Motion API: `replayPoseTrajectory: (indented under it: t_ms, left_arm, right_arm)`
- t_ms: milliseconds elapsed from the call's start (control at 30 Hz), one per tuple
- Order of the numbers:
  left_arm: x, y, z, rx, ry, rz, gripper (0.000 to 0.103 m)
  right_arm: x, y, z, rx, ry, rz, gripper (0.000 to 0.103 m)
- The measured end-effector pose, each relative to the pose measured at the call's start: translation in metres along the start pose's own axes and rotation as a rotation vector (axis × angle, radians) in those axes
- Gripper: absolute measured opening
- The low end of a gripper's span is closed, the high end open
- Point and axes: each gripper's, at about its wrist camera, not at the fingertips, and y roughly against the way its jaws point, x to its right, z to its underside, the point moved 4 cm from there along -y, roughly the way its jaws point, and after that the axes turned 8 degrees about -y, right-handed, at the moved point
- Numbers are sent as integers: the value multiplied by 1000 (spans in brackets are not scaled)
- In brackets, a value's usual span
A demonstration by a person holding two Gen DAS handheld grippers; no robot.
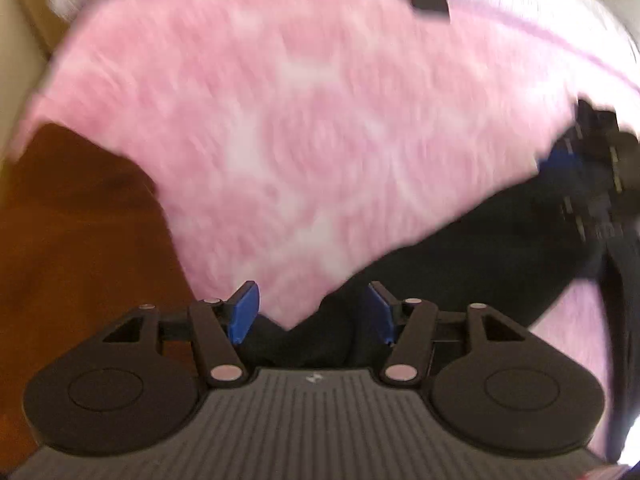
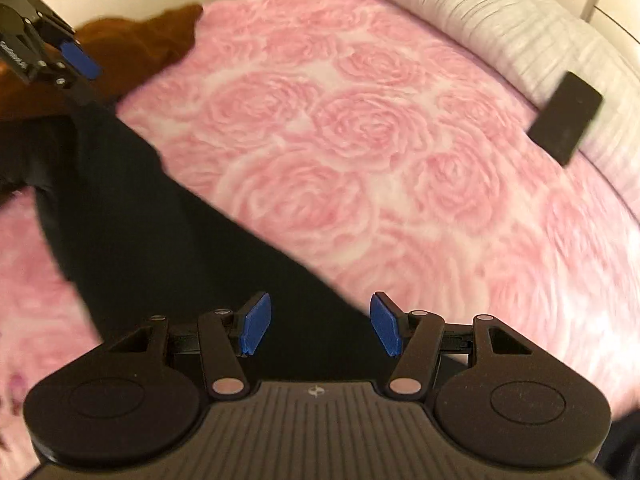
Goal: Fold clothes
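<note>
A long black garment (image 2: 160, 220) lies at a slant across the pink rose-patterned blanket (image 2: 360, 128). My right gripper (image 2: 320, 316) hangs over its near end, open, blue pads wide apart with nothing pressed between them. In the left wrist view my left gripper (image 1: 312, 304) is open too, pointing steeply down at a bunched end of the black garment (image 1: 460, 248) where it meets the blanket (image 1: 280, 120); the cloth shows between the pads but they do not press on it. Each gripper appears in the other's view: the left gripper (image 2: 80, 60) top left, the right gripper (image 1: 560, 168) at the right edge.
A brown garment (image 2: 140, 44) lies bunched beside the black one's far end, seen as the brown garment (image 1: 80, 220) at the left. A grey ribbed pillow (image 2: 500, 20) borders the blanket's far side, with a flat black rectangular object (image 2: 566, 118) near it.
</note>
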Motion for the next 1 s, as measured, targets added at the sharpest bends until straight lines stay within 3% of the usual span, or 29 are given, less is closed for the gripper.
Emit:
replayPoseTrajectory:
  t_ms: [33, 100, 167, 233, 300, 400, 467, 567, 700, 800, 900, 1000]
  left_arm:
    - [-2, -10, 2, -44, -13, 23, 45]
    - [1, -19, 8, -85, -59, 32, 22]
    - [7, -21, 14, -99, -113, 19, 17]
    - [14, -16, 18, -78, -174, -25, 11]
    - [13, -15, 20, -67, -203, -82, 9]
    - [10, -21, 20, -87, -179, -68, 14]
    - [8, -19, 16, -90, -184, -81, 19]
    - [5, -8, 9, -53, -170, -134, 30]
    - [16, 20, 0, 70, -162, -193, 29]
    - [36, 23, -4, 120, -160, -126, 33]
    - [56, -4, -1, 81, -198, -79, 35]
    - [61, -46, 15, -62, -244, -103, 34]
  right_arm:
    - [5, -9, -5, -19, 11, 0, 59]
    - [12, -25, -7, -90, 13, -24, 51]
    - [12, -29, -4, -119, 49, -34, 16]
    - [10, -23, -4, -101, 92, -21, 0]
    - [12, -16, -5, -57, 99, 15, 0]
    - [21, -13, -1, -6, 22, 57, 2]
    - [20, -16, 5, -15, 22, 67, 30]
    - [20, 2, 9, 52, -39, 83, 34]
    - [20, 37, 24, 151, -208, 116, 35]
    - [21, 50, 58, 139, -312, 165, 35]
    - [24, 43, 103, 40, -458, 129, 37]
    - [21, 37, 137, -20, -511, 66, 40]
